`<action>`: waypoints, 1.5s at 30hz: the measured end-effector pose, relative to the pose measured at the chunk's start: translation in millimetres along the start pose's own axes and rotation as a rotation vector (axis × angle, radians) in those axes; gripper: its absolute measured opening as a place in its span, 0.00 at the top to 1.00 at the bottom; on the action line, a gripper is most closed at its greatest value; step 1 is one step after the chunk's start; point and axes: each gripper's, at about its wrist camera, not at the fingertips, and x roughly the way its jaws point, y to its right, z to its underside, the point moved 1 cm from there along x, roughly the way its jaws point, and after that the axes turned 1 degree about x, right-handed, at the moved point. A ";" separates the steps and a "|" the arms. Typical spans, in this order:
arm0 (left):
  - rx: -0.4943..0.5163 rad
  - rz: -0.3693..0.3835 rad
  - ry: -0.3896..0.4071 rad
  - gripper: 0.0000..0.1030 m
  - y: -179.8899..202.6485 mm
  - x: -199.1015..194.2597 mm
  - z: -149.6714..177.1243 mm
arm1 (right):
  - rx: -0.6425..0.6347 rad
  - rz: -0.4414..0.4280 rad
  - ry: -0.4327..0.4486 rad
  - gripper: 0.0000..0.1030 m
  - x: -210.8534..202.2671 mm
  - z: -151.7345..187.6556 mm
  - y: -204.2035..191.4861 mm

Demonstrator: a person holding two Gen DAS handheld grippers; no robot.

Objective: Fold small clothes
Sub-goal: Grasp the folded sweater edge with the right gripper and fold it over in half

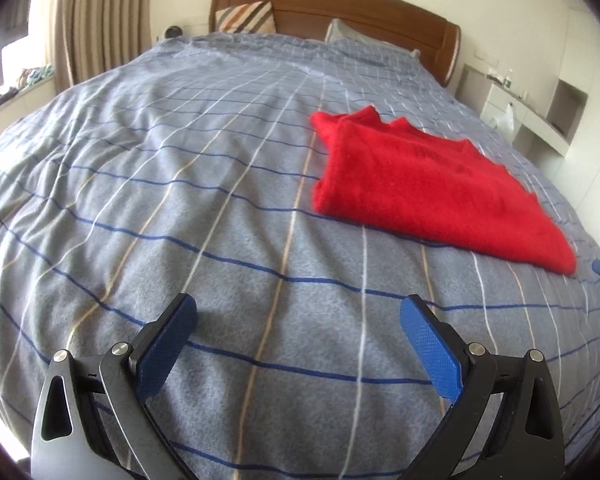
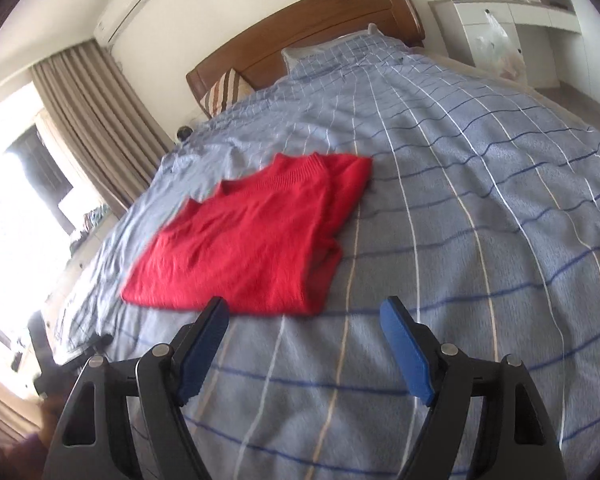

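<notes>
While tools point(image 2: 304, 312) gape, sweater point(image 2: 256, 236) lies ahead.

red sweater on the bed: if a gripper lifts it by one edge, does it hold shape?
Probably not. The red sweater is soft knit, folded in loose layers, so an edge lift would likely unfold it. It looks light. Pushed, it may bunch on the fuzzy bedspread rather than slide.

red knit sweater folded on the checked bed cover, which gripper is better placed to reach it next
Probably the right gripper: its open jaws sit just short of the red knit sweater's near edge. The left gripper, also open, faces bare grey checked bed cover, with the sweater off to its right.
</notes>
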 end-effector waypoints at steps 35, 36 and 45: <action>-0.202 -0.225 0.066 0.01 -89.0 -11.3 -9.7 | -0.240 -0.322 -0.472 0.61 235.7 -16.7 -292.3; -0.211 -0.222 0.065 0.01 -90.6 -11.2 -10.0 | -0.222 -0.368 -0.444 0.57 221.9 -23.6 -289.8; -0.219 -0.232 0.059 0.01 -90.9 -7.5 -9.6 | -0.486 -0.086 -0.392 0.71 222.5 -3.8 -282.4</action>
